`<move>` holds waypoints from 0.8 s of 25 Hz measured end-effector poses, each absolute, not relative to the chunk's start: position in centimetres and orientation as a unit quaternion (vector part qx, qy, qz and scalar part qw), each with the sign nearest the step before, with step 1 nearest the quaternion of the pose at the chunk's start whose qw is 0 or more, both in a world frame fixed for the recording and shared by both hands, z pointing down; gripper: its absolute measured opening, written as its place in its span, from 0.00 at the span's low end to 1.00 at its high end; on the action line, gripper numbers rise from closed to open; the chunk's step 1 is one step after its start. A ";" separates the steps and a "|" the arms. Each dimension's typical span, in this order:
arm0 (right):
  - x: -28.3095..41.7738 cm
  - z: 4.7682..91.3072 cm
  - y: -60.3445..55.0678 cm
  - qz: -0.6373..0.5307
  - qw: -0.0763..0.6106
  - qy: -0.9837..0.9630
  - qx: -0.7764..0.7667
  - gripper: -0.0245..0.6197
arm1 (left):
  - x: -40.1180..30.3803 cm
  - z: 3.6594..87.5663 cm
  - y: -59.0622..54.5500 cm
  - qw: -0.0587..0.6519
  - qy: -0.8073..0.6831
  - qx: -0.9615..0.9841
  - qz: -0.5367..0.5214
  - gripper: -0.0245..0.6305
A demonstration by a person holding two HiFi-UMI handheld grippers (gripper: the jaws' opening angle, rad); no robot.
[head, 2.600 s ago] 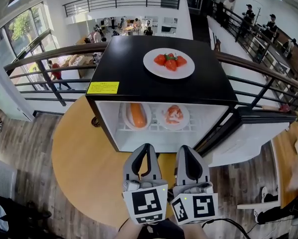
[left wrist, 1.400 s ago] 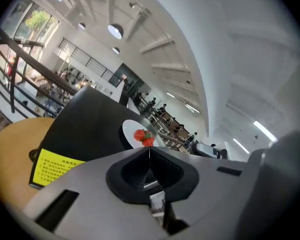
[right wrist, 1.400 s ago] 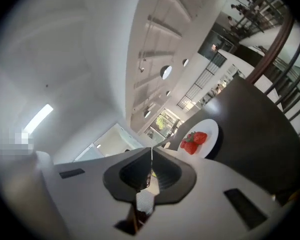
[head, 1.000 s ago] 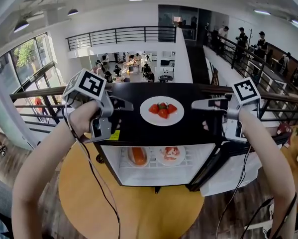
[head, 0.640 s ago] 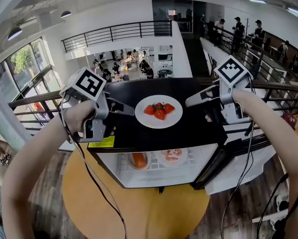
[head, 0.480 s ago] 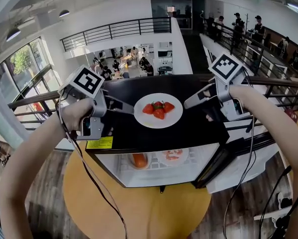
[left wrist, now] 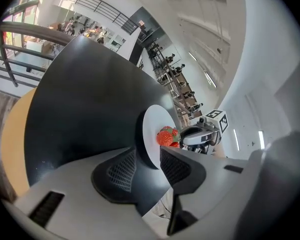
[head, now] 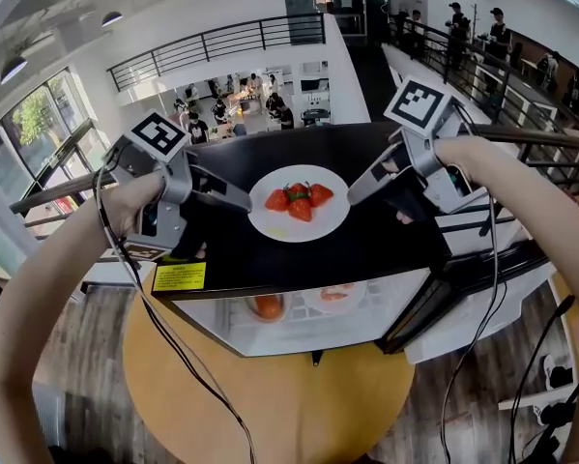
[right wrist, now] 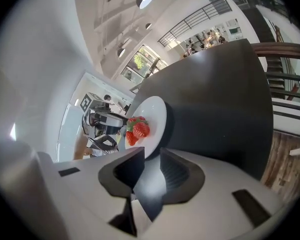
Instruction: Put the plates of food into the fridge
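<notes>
A white plate [head: 299,203] of strawberries [head: 297,199] sits on the black fridge top [head: 386,235]. My left gripper [head: 246,203] reaches it from the left. Its jaws have just been opening, and in the left gripper view the gripper [left wrist: 148,164] is open with the plate [left wrist: 150,129] rim in the gap, pads apart from it. From the right comes my right gripper [head: 351,197]. In the right gripper view the gripper [right wrist: 152,161] is open, the plate [right wrist: 156,115] edge at its tips. The strawberries [right wrist: 137,129] lie mid-plate.
The fridge stands on a round wooden table [head: 270,394] with its door [head: 434,303] swung open to the right. Inside on a shelf are a plate with an orange food [head: 267,305] and a second plate [head: 335,296]. Railings run behind the fridge.
Both grippers came down and closed in on the strawberry plate from either side. The left jaws went from shut to open. The plate has not moved.
</notes>
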State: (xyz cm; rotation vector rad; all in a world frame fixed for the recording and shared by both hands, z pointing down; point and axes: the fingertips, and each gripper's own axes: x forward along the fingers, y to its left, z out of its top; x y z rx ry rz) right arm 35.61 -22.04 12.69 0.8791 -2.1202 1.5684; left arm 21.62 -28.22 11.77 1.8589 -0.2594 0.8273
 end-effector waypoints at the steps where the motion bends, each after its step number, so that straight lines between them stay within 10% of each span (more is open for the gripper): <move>1: 35.6 12.8 -22.1 0.557 0.181 -0.749 0.309 0.19 | 21.7 11.9 -28.2 0.519 -0.108 0.774 0.348 0.24; 20: 35.4 13.7 -23.9 0.603 0.130 -0.722 0.314 0.18 | 23.3 13.3 -28.1 0.552 -0.099 0.758 0.332 0.19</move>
